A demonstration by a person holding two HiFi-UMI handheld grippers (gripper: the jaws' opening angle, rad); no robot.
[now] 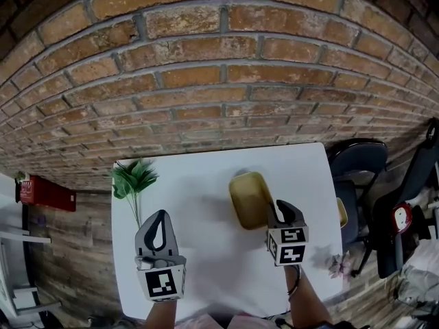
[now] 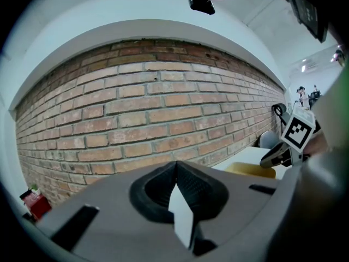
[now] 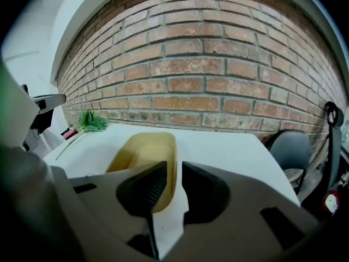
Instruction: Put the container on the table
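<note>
A shallow yellow container lies flat on the white table, right of centre. My right gripper is at its near right corner. In the right gripper view the container's right rim runs between the jaws, which stand a little apart with a thin gap on each side, so the right gripper is open. My left gripper hovers over the table's left half, apart from the container. It is shut on nothing, its tips meeting. In that view the container shows at the right.
A green plant sprig lies at the table's far left corner. A brick wall stands right behind the table. Dark chairs and gear crowd the right side. A red box sits on the floor at the left.
</note>
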